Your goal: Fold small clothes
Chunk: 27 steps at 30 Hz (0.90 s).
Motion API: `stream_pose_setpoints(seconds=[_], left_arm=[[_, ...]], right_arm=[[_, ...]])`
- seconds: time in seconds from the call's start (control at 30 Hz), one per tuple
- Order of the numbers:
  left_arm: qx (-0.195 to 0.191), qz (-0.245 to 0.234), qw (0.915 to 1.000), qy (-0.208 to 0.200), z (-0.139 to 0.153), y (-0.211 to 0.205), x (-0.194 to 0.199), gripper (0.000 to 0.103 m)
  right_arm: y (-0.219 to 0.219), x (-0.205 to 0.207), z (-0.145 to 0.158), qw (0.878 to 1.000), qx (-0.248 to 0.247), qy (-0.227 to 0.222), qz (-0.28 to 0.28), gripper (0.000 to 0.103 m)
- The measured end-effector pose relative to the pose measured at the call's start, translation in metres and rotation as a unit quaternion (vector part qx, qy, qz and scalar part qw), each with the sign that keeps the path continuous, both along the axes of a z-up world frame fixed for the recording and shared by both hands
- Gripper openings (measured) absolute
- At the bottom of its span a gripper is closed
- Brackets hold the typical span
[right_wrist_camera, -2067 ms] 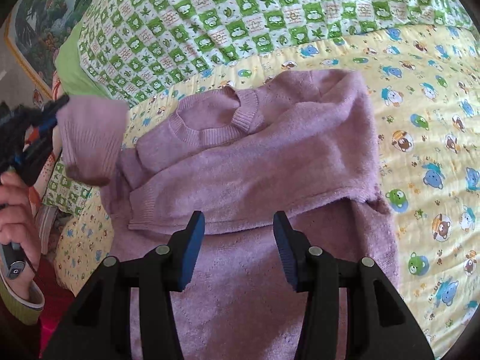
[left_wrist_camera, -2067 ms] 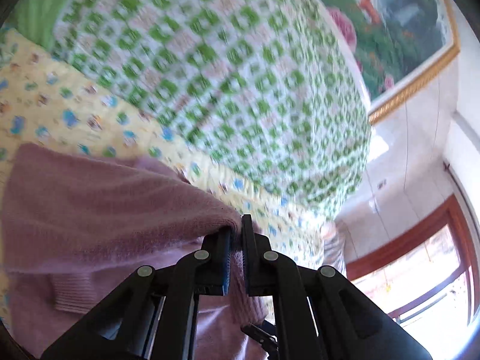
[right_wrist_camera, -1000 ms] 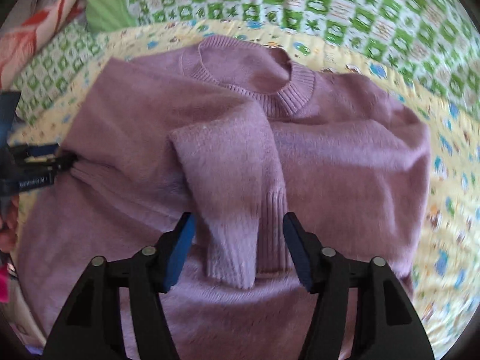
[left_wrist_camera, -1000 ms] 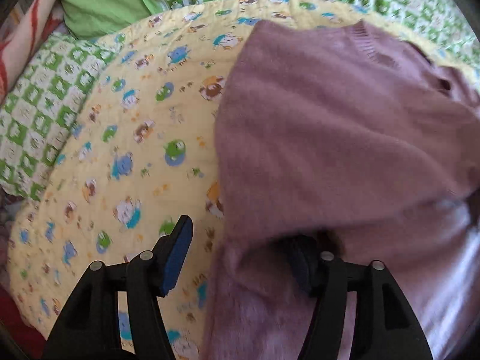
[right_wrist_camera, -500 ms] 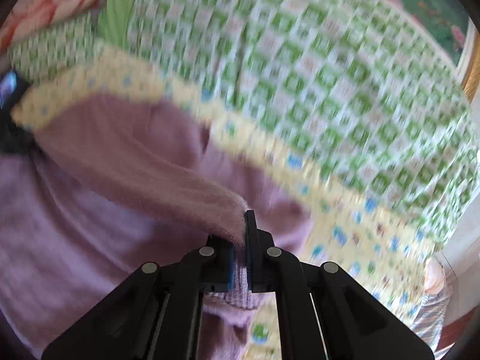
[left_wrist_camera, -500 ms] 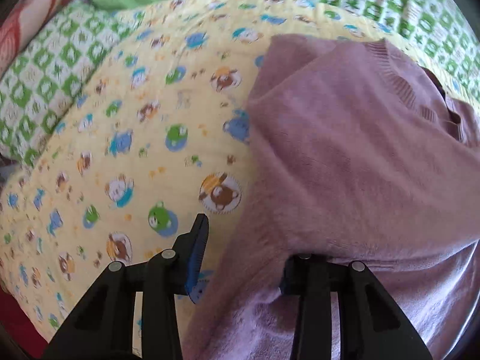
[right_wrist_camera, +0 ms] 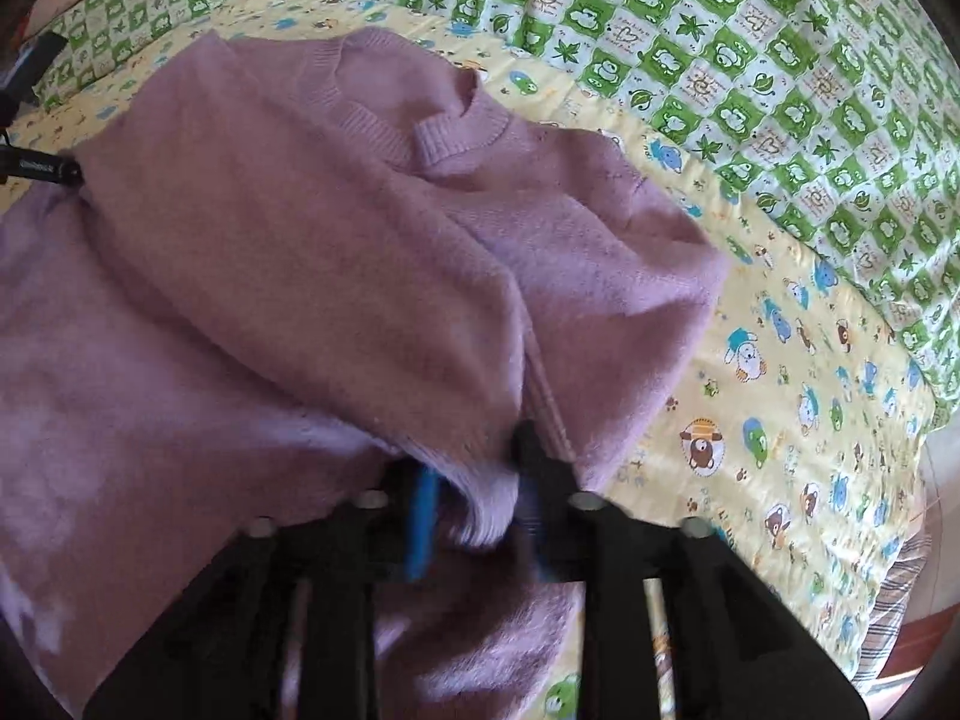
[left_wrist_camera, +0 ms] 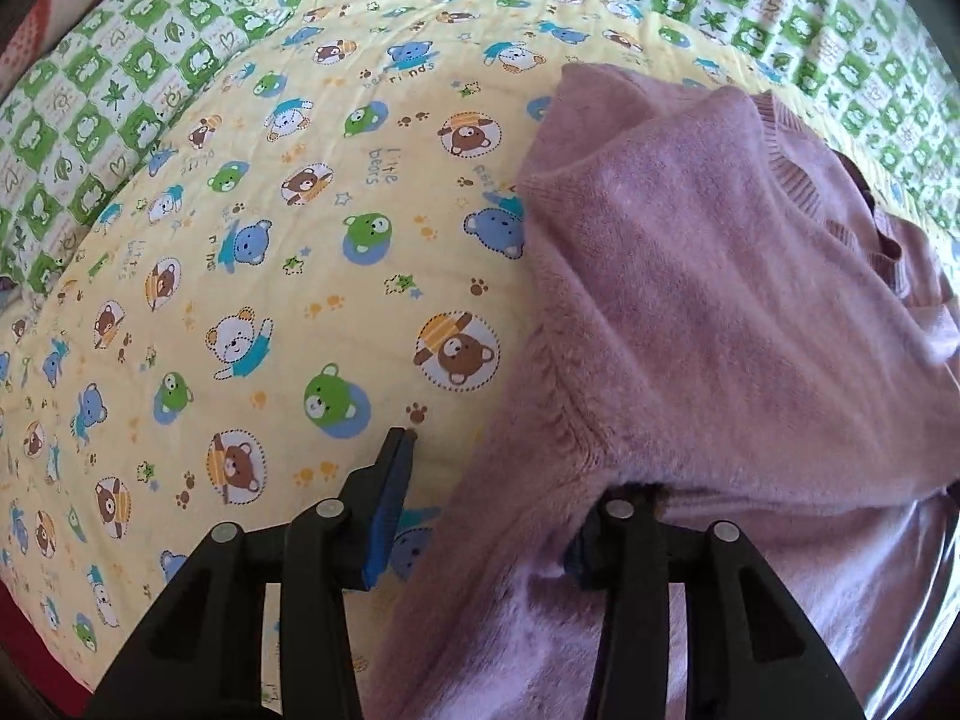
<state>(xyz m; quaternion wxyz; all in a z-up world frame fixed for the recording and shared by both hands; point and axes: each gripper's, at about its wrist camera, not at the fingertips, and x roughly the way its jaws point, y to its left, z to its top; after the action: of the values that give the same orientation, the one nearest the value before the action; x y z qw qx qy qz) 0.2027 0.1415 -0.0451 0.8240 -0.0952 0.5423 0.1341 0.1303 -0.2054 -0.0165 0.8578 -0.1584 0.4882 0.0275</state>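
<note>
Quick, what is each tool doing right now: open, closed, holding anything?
Left tool: open, straddling the edge of the purple sweater, not gripping.
Right tool: open, with a sweater fold between its fingers, not clamped.

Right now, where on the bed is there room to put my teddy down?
Two bare patches of the bear blanket: a big one between the sweater and the green checked pillow, and a strip between the sweater's other side and the checked quilt. The middle is crowded: sweater and both grippers.
</note>
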Motion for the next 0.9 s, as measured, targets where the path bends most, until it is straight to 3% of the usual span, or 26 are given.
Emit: stream_pose_setpoints(seconds=[0.03,0.2,0.37,0.47,0.6,0.67,0.8,0.9], left_arm=[[-0.002,-0.003,1.0,0.001,0.0,0.003,-0.003,0.053],[-0.041,0.001,0.9992,-0.001,0.001,0.02,-0.03,0.058],[-0.076,-0.012,0.9966,-0.031,0.026,0.015,-0.053,0.056],[-0.138,-0.037,0.9878,-0.06,0.043,0.0,-0.058,0.058],[-0.246,-0.025,0.968,-0.045,0.028,-0.011,-0.043,0.061],[-0.265,0.0,0.9638,-0.029,0.013,-0.007,-0.037,0.061],[-0.334,0.065,0.9398,-0.034,-0.012,0.017,-0.032,0.061],[-0.346,0.077,0.934,-0.046,-0.012,0.027,-0.024,0.061]], right_arm=[[0.0,-0.001,0.005,1.0,0.008,0.001,-0.001,0.051],[0.005,-0.01,0.031,0.995,0.096,-0.006,-0.008,0.052],[0.03,0.032,0.045,0.981,0.191,0.007,0.011,0.053],[0.06,0.068,0.052,0.967,0.252,0.013,0.035,0.053],[0.106,0.125,0.06,0.951,0.3,0.024,0.073,0.053],[0.132,0.154,0.061,0.946,0.311,0.034,0.09,0.053],[0.17,0.212,0.05,0.93,0.34,0.085,0.108,0.053],[0.19,0.245,0.037,0.924,0.349,0.113,0.109,0.053]])
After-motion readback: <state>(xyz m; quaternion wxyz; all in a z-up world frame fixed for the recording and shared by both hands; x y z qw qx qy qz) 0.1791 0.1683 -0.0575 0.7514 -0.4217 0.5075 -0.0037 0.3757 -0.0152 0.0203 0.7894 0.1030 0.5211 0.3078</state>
